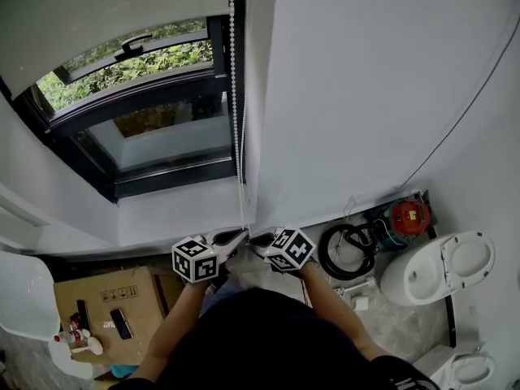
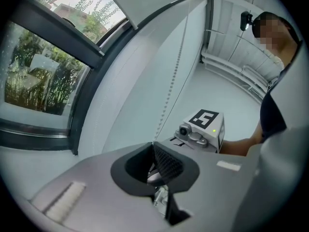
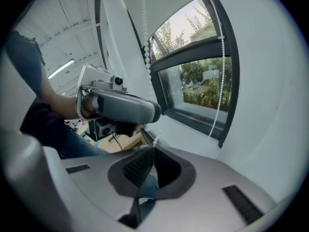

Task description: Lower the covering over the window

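Observation:
A white roller blind (image 1: 106, 15) covers the top of the dark-framed window (image 1: 146, 112). Its white bead chain (image 1: 236, 96) hangs down the window's right side. Both grippers meet at the chain's lower end, below the sill. My left gripper (image 1: 239, 236) is shut on the bead chain (image 2: 169, 95), which runs straight up from its tips (image 2: 154, 144). My right gripper (image 1: 257, 239) sits tip to tip with it, its jaws (image 3: 153, 146) closed with chain beads at the tip. The bead chain (image 3: 144, 28) runs overhead, and a second strand (image 3: 219, 81) hangs by the frame.
A white sill (image 1: 179, 214) lies under the window. On the floor are a cardboard box (image 1: 114, 299) at the left, a black hose coil (image 1: 345, 250), a red device (image 1: 409, 215) and a white toilet (image 1: 443, 270) at the right. The wall (image 1: 366, 80) rises beside the chain.

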The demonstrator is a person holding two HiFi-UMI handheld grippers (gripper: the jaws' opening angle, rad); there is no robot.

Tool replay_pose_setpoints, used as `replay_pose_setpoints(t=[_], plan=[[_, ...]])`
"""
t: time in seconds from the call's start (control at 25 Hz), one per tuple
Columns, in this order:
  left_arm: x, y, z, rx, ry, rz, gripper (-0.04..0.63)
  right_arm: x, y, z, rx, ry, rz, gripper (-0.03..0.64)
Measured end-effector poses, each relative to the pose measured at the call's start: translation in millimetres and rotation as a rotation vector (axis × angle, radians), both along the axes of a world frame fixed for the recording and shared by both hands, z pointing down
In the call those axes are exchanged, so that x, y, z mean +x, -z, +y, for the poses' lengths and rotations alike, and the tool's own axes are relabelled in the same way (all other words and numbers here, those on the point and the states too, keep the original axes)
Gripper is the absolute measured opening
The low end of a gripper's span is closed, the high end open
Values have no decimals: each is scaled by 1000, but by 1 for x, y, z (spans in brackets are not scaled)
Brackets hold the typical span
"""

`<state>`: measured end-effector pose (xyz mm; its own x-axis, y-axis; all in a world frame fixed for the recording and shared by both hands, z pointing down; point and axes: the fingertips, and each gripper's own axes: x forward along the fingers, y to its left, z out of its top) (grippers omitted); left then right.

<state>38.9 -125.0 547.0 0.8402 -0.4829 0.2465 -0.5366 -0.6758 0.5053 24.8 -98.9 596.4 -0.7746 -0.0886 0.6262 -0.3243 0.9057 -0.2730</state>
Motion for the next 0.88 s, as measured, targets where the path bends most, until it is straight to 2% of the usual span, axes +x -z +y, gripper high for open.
replay_pose_setpoints(t=[0.24,0.4,0.56,0.76,0.88], plan=[[0,0,-2,5,9,1,14,15,21,-19,92,-83,-23,14],[1,-1,-2,5,10,5,14,23,74,-32,84,-142,-212,15],[1,-1,-2,5,12,9,14,33,138,-48,157,-206,-393,15],[3,0,0,5,9,12,14,30,181,-51,258,-200,-460,14],[4,-1,1,5,10,11,14,18,188,-49,263,-178,-486,15]])
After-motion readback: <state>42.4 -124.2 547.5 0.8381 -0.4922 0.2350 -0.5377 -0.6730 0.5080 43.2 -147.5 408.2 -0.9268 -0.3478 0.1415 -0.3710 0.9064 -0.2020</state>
